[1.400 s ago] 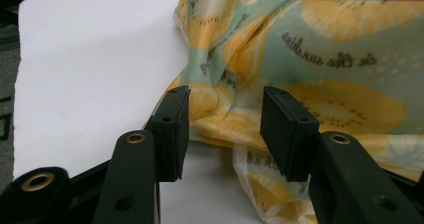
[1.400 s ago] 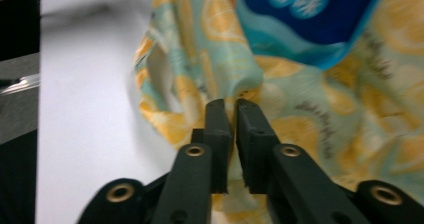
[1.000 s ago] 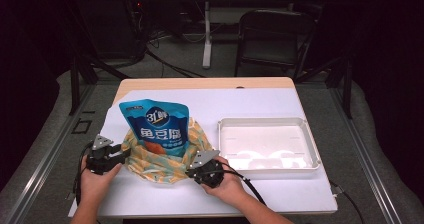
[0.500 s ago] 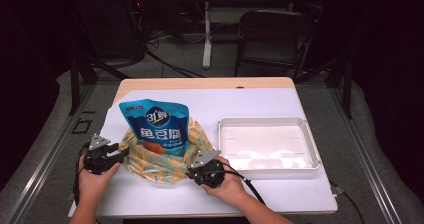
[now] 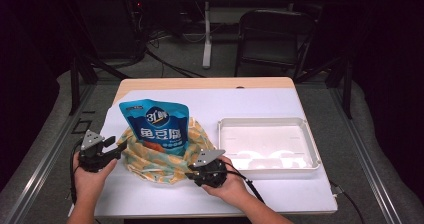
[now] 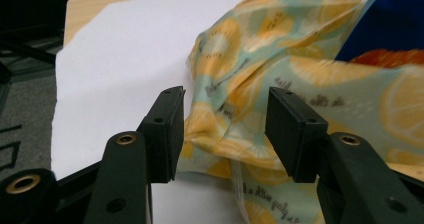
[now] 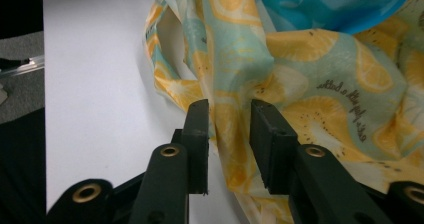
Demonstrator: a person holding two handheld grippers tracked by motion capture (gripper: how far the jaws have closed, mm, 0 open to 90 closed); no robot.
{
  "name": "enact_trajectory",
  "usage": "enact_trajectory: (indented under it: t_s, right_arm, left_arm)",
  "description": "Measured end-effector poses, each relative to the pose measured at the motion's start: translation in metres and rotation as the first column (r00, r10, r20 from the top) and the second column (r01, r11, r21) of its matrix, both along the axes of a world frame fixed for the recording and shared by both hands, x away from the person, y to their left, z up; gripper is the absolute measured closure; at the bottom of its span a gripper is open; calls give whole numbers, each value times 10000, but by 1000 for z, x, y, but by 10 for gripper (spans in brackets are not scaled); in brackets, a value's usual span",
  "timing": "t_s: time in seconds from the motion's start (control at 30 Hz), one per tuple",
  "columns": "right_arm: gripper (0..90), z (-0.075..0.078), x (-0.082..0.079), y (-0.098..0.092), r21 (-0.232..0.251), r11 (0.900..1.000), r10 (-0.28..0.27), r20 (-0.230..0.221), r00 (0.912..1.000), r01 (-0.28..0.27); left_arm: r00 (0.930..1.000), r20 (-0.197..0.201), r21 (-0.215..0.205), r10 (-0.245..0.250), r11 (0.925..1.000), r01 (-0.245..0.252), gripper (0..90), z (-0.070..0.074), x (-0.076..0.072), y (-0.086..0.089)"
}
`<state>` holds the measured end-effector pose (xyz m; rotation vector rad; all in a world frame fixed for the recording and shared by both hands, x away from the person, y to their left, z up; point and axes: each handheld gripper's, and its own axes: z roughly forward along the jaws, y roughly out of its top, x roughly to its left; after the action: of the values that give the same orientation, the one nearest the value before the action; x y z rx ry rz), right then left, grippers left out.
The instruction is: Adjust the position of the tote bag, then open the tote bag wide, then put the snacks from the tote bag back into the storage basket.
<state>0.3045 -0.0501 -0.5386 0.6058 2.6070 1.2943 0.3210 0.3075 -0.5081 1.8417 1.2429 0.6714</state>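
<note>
Releasing lemon-print bag point(image 6: 280, 119), tray point(image 5: 310, 154) overhead

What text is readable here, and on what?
"3厂鲜" (unsure, blurred) in a white badge and "鱼豆腐" in large white letters: blue pouch.
Small cursive script: lemon-print cloth bag, also in the left gripper view; too blurred to read.
White tray: no text.
</note>
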Motion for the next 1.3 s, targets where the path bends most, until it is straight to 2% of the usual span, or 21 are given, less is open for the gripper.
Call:
enact_trajectory:
  t_s: [0.1, 0.17, 0.33, 0.5, 0.7, 0.8, 0.9, 1.03, 1.3]
  right_arm:
    - [659, 3, -1, -2, 177, 9998, -58, -13, 10000, 58]
    - [644, 6, -2, -4, 157, 9999, -51, 18, 10000, 50]
    - [578, 10, -5, -8, 489, 9986, -181, 46, 9998, 179]
    - [509, 12, -6, -11, 570, 9984, -66, 107, 9999, 60]
    - [468, 15, -8, -12, 982, 9952, -32, -72, 10000, 39]
    - [460, 17, -9, -13, 950, 9955, -30, 36, 10000, 26]
    - [457, 18, -8, -14, 1205, 9927, -112, 13, 9999, 110]
    - [456, 19, -7, -16, 1232, 9922, -178, 36, 9998, 173]
    - [456, 21, -5, -19, 1214, 9923, -263, 37, 9996, 257]
  left_arm:
    - [10000, 39, 100, -19, 9999, 19, 498, 5, -1, -2]
    - [9999, 130, 64, -106, 9999, 105, 498, 9, -1, -4]
    - [9989, 372, -42, -294, 9996, 295, 498, 21, -4, -7]
    - [9978, 426, -265, -517, 9982, 529, 496, 29, -5, -10]
    - [9965, 487, -450, -681, 9965, 703, 494, 38, -8, -10]
    - [9952, 658, -559, -727, 9955, 765, 492, 44, -11, -9]
    - [9932, 849, -539, -800, 9949, 848, 490, 50, -14, -9]
    - [9905, 1003, -610, -945, 9930, 1009, 486, 57, -18, -11]
    - [9853, 1179, -552, -1239, 9898, 1311, 485, 67, -22, -18]
